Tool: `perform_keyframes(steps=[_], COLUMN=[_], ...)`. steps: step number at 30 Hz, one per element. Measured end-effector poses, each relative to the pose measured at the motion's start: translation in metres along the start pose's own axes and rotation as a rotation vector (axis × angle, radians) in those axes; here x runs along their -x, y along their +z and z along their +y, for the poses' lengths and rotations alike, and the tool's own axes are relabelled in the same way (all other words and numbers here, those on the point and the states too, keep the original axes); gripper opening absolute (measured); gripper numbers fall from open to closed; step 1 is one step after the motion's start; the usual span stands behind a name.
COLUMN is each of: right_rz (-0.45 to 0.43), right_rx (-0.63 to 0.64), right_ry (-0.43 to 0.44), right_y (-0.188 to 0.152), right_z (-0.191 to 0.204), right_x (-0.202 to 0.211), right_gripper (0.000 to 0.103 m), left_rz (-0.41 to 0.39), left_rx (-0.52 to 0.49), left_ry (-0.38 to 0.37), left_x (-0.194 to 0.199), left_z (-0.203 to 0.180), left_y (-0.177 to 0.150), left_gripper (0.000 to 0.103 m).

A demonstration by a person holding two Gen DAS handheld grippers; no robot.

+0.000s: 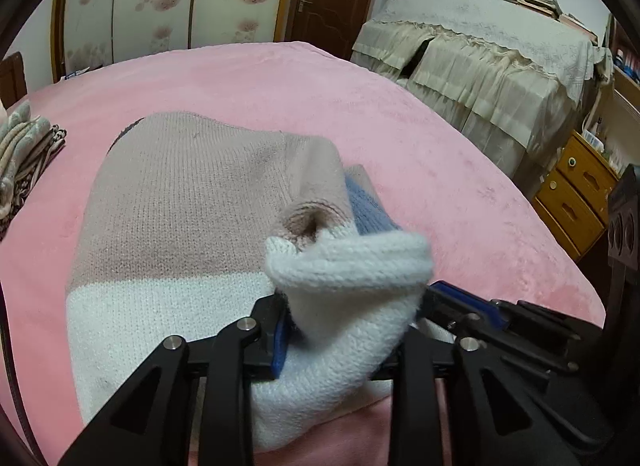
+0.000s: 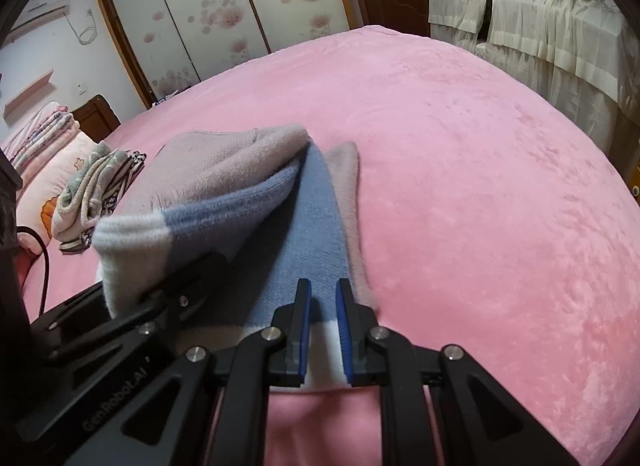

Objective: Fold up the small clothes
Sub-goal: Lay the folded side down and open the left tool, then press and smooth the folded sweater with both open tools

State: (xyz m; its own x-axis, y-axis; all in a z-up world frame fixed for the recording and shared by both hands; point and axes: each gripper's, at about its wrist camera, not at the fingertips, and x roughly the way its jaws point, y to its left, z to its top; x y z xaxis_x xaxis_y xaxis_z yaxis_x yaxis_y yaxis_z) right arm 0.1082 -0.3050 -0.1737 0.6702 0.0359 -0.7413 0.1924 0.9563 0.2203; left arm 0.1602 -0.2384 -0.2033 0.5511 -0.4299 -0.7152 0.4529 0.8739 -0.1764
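Note:
A small knit sweater (image 1: 172, 201) in dusty pink, white and blue lies on the pink bed blanket (image 1: 460, 169). My left gripper (image 1: 348, 322) is shut on its white hem, which bunches up between the jaws and is lifted over the body. In the right wrist view the left gripper (image 2: 160, 286) holds that raised fold (image 2: 192, 201) at the left. My right gripper (image 2: 323, 330) hovers over the sweater's blue and white edge (image 2: 316, 225), its jaws narrowly apart with nothing held between the blue pads (image 2: 305, 326).
A stack of folded clothes (image 2: 92, 181) lies at the left on the bed, with pillows (image 2: 44, 133) behind. A cloth-covered table (image 1: 492, 61) and a yellow drawer cabinet (image 1: 576, 193) stand to the right. Wardrobe doors (image 2: 224, 5) are behind.

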Motion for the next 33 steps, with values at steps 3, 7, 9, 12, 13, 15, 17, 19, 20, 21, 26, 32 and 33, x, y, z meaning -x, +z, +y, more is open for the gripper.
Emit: perform_keyframes(steps=[3,7,9,12,13,15,17,19,20,21,26,32,33], right_rz=[-0.008,-0.011,-0.019,-0.032,-0.037,-0.053,-0.067,-0.077,-0.075,-0.065,-0.001,0.051,0.064], right_rx=[0.009,-0.02,-0.029,-0.031,-0.032,-0.033,-0.035,-0.03,-0.022,-0.011,0.015,0.003,0.002], right_ry=[-0.016,0.013,0.026,0.047,0.061,0.091,0.12,0.145,0.157,0.167,0.192,0.191,0.188], right_y=[0.003,0.008,0.01,0.013,0.014,0.018,0.018,0.02,0.021,0.021,0.022,0.027,0.028], right_z=[-0.005,-0.013,-0.014,-0.013,-0.012,-0.008,-0.004,0.001,0.005,0.01,0.026,0.027,0.027], right_x=[0.003,0.005,0.011,0.021,0.026,0.036,0.043,0.047,0.047,0.045,0.028,0.016,0.015], right_gripper=[0.014,0.014,0.014,0.015,0.018,0.025,0.037,0.048,0.049,0.049,0.049,0.056,0.058], left_rz=[0.012,0.019,0.023,0.02,0.013,-0.018,-0.043,-0.048,-0.047,-0.038,0.014,0.042,0.044], left_rx=[0.032,0.082,0.113,0.17,0.188,0.21,0.214,0.208,0.208,0.216,0.349,0.392,0.398], left_ry=[-0.055,-0.127,-0.17,-0.224,-0.235,-0.231,-0.158,-0.068,-0.021,0.028,0.119,0.134,0.125], left_x=[0.003,0.014,0.025,0.049,0.058,0.076,0.09,0.096,0.097,0.095,0.083,0.066,0.064], left_z=[0.006,0.012,0.014,0.019,0.024,0.033,0.045,0.059,0.068,0.077,0.119,0.128,0.128], left_y=[0.004,0.004,0.003,0.001,0.001,0.0,-0.003,-0.007,-0.01,-0.013,-0.033,-0.048,-0.05], left_gripper=[0.046,0.06,0.066,0.074,0.075,0.077,0.078,0.078,0.078,0.078,0.078,0.078,0.078])
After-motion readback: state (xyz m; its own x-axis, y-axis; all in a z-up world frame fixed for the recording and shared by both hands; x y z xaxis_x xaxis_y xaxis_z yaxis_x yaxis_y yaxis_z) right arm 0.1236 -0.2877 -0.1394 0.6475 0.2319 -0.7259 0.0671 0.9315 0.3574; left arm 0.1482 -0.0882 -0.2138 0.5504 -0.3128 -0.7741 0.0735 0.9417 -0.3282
